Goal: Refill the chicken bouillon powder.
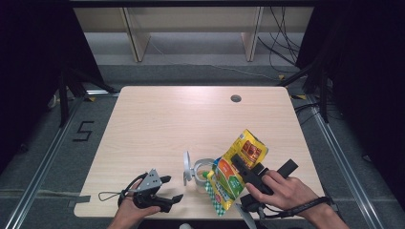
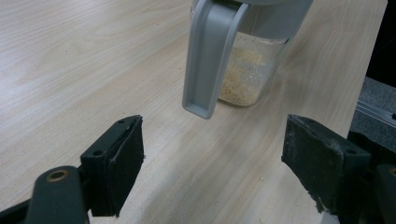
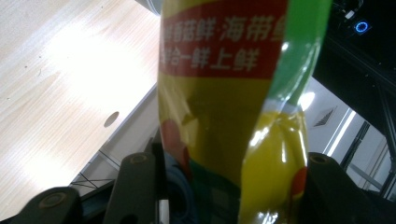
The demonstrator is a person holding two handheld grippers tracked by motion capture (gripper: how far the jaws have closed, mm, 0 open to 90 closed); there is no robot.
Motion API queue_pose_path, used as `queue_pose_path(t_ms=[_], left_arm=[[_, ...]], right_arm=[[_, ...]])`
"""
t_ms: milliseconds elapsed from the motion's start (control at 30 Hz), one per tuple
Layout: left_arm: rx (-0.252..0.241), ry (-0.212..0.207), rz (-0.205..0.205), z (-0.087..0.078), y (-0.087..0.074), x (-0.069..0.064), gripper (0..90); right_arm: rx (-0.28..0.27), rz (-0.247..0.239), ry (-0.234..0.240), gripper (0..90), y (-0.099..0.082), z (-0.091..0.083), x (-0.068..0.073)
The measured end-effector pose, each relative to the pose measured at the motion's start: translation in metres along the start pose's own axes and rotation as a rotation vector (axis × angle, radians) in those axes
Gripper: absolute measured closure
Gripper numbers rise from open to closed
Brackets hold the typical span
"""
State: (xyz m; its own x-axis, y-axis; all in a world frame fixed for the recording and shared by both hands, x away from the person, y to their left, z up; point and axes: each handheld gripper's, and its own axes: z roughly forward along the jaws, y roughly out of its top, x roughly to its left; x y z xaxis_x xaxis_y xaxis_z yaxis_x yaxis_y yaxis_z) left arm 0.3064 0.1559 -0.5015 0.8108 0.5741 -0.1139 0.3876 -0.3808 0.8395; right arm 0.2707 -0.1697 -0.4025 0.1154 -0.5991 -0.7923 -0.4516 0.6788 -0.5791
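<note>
A yellow, green and red snack bag (image 1: 237, 164) hangs tilted over a clear jar (image 1: 204, 175) near the table's front edge. My right gripper (image 1: 239, 163) is shut on the bag; in the right gripper view the bag (image 3: 224, 93) sits pinched between the two jaws of the right gripper (image 3: 229, 186). The jar's grey flip lid (image 1: 187, 168) stands open to its left. Beige granules lie in the jar (image 2: 243, 70), behind the hanging lid (image 2: 208, 56). My left gripper (image 1: 174, 188) rests left of the jar, open and holding nothing; its jaws point at the jar, with the left gripper (image 2: 212, 154) well short of it.
The light wooden table (image 1: 167, 119) has a round cable hole (image 1: 235, 98) at the back right. Dark floor and metal rails run along both sides. Wooden shelving stands beyond the far edge.
</note>
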Motion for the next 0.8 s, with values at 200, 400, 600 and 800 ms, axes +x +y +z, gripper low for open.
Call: queue_pose_path(t_ms=[200, 400, 600, 800], left_arm=[[-0.009, 0.006, -0.005, 0.0004, -0.0003, -0.0004, 20.2], [-0.002, 0.001, -0.002, 0.0000, 0.0000, 0.0000, 20.2], [-0.001, 0.000, 0.000, 0.0001, -0.0001, -0.0001, 20.2], [-0.001, 0.001, -0.001, 0.0001, -0.0001, -0.0001, 20.2]], right_arm=[[0.000, -0.004, -0.003, 58.1, 0.0000, 0.0002, -0.0005], [0.004, -0.005, 0.014, 58.2, -0.0025, 0.0004, 0.0001], [0.018, -0.003, 0.015, 58.2, -0.0055, -0.0006, 0.0014], [0.022, -0.010, 0.028, 58.2, -0.0087, -0.0012, 0.0019]])
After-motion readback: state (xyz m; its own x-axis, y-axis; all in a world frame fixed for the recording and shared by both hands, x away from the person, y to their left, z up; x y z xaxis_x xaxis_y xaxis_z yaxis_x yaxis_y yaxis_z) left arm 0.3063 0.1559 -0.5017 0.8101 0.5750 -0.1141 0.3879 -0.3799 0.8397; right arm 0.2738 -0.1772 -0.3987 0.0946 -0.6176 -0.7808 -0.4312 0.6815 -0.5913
